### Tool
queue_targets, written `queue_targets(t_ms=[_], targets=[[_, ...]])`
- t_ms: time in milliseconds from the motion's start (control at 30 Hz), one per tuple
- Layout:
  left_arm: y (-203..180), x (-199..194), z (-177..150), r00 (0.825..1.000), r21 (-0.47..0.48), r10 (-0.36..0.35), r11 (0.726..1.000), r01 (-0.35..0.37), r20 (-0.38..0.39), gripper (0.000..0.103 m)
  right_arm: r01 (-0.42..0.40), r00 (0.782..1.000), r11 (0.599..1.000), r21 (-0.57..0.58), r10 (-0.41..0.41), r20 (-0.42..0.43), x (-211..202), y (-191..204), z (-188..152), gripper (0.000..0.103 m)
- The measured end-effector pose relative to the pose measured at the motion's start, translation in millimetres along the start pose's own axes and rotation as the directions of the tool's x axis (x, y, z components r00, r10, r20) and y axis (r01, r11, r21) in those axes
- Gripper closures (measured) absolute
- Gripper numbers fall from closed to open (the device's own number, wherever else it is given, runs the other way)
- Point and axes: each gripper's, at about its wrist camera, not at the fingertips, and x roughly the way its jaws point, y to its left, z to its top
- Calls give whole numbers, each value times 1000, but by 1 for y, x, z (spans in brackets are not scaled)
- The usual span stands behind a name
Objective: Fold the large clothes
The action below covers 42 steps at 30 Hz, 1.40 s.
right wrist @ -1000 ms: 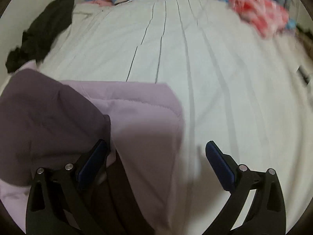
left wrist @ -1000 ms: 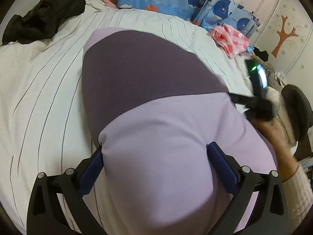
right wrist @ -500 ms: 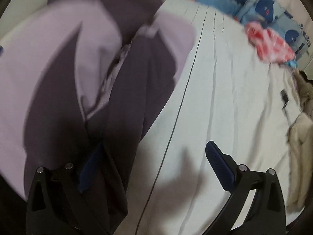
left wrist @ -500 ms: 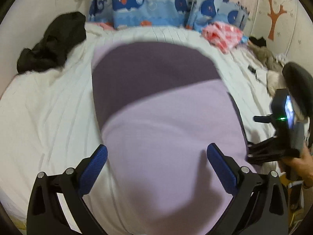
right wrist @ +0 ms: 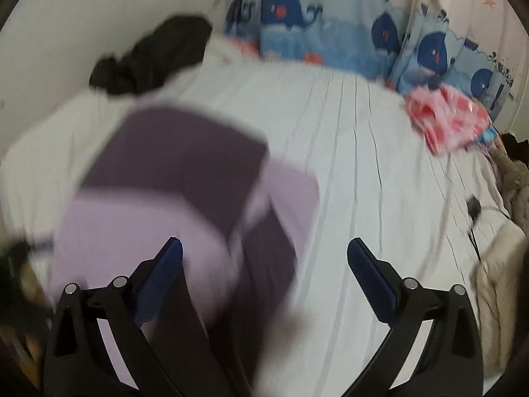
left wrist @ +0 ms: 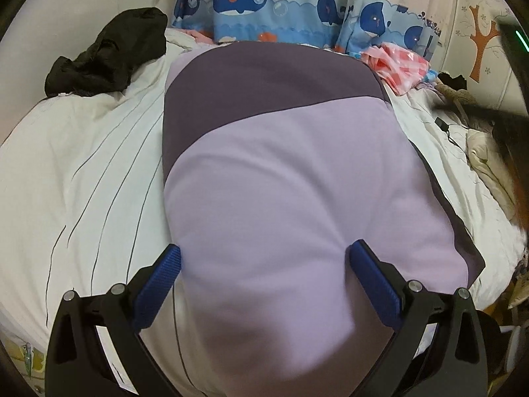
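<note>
Folded garment (left wrist: 297,182) (lilac, with a dark purple band) lies flat on bed.

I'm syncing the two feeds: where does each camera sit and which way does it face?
Left wrist: behind the left tongs, looking along the purple garment toward the whale curtain; only its fingers show.
Right wrist: behind the right tongs, over the bed, blurred.
Shared: garment, curtain, black clothes.

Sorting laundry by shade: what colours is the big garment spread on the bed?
The garment is two-tone: pale lilac with a dark purple panel, clearest in the left wrist view.
</note>
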Motion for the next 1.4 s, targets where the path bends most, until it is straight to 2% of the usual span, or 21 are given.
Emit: queue_targets(t_ms=[33, 133, 200, 233, 267, 300, 367, 600, 667, 767, 833, 933, 1000, 1067, 1133, 1400], targets=[[-1, 0, 0, 1000, 1, 2, 1000, -2, 3, 5, -17, 1000, 1000, 18, 17, 12, 7, 0, 11, 7], [-1, -1, -2, 1000, 5, 5, 1000, -5, 17, 5, -41, 999, 991, 124, 40, 8, 64, -8, 41, 7], [0, -2, -4, 1000, 4, -8, 1000, 8, 28, 5, -31, 998, 979, 199, 41, -45, 112, -10, 21, 7], [0, -5, -3, 998, 7, -42, 999, 42, 42, 5, -57, 995, 967, 247, 74, -63, 133, -14, 2, 6], [-2, -6, -3, 998, 21, -54, 998, 53, 40, 5, -95, 993, 939, 330, 113, -37, 147, -29, -17, 6], [-6, -7, -3, 998, 46, -50, 998, 49, 36, 5, -91, 994, 923, 373, 108, -25, 146, -39, -29, 6], [-19, -6, -6, 998, 109, 2, 994, -8, 55, 5, -89, 993, 920, 381, 112, -39, 142, -43, -36, 7], [-15, -6, -8, 998, 73, 17, 997, -21, 55, 5, -77, 988, 932, 353, 120, -100, 145, -44, -22, 7], [-19, -10, -10, 997, 83, 40, 996, -45, 59, 5, -57, 989, 943, 329, 97, -107, 123, -43, -19, 7], [-23, -13, -13, 995, 104, 70, 992, -77, 76, 5, -51, 997, 965, 257, 63, -39, 76, -33, -19, 7], [-25, -14, -14, 994, 102, 72, 992, -79, 79, 5, -47, 999, 982, 184, 47, -1, 41, -18, -28, 7], [-28, -16, -15, 993, 108, 83, 990, -92, 86, 5, -5, 1000, 996, 93, 4, 12, 19, -3, -44, 7], [-31, -16, -15, 993, 112, 84, 989, -93, 87, 5, 46, 998, 998, 32, -44, -46, 31, 5, -61, 7], [-33, -16, -16, 993, 120, 86, 988, -95, 80, 5, 71, 989, 997, 29, -67, -133, 59, 6, -81, 7], [-36, -17, -21, 993, 133, 89, 986, -98, 77, 5, 29, 986, 994, 109, -11, -165, 78, -3, -96, 7], [-40, -20, -22, 991, 127, 106, 985, -115, 76, 5, 15, 981, 989, 150, 14, -191, 82, -5, -102, 7]])
